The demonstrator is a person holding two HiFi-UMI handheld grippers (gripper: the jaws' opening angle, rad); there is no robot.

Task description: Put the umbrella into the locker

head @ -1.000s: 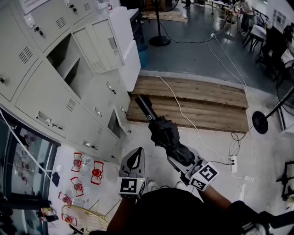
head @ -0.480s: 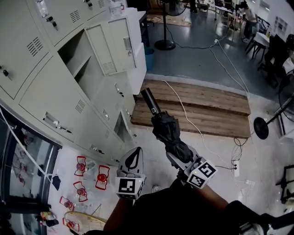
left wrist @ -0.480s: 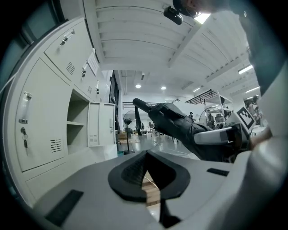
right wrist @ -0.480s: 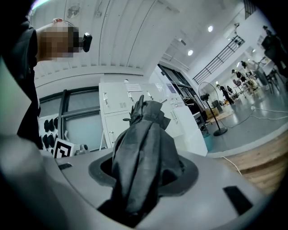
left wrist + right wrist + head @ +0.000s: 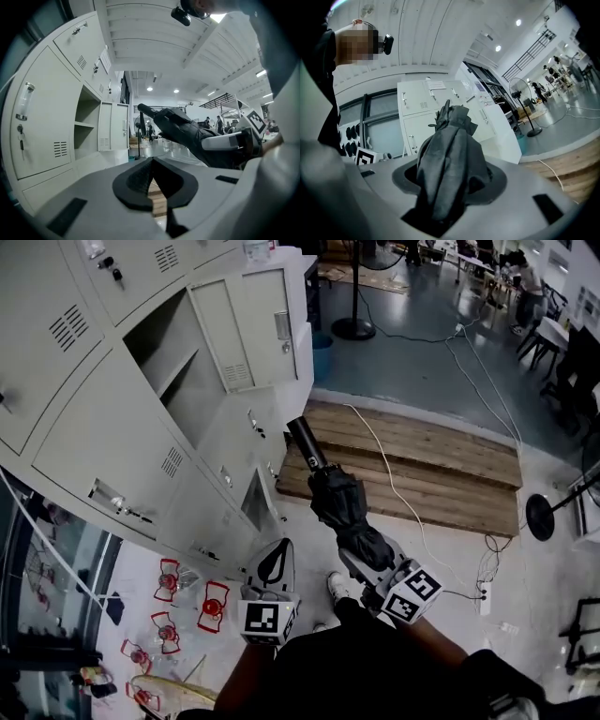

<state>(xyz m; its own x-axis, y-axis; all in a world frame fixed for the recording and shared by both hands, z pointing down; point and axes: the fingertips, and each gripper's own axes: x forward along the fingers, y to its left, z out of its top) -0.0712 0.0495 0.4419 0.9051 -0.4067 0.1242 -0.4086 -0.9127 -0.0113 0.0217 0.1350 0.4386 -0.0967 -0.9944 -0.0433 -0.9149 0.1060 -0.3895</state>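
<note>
Low in the head view, both grippers are in front of my body. The left gripper point(image 5: 275, 557) is at lower centre with its jaws together and nothing between them. The right gripper point(image 5: 364, 557) is just to the right of it and is clamped on the folded cloth end of the umbrella point(image 5: 336, 502). In the right gripper view the dark fabric fills the space between the jaws.

The umbrella continues the line of the right gripper. Its long axis goes up and a little to the left in the frame, and the handle point(image 5: 305, 442) is the far end. Both grippers look about level and point the same way.

Further, at the upper left, is the locker point(image 5: 112, 442). Its open compartment point(image 5: 173, 357) has a shelf point(image 5: 176, 371) inside, and the door point(image 5: 246, 324) is swung out on its right side. The handle is below and to the right of this opening, well apart from it, and it points past the door edge, not into the opening.

I judge that the right hand must swing the handle to the left and then push along the axis. The left gripper is nearer to the locker, but it holds nothing.
</note>
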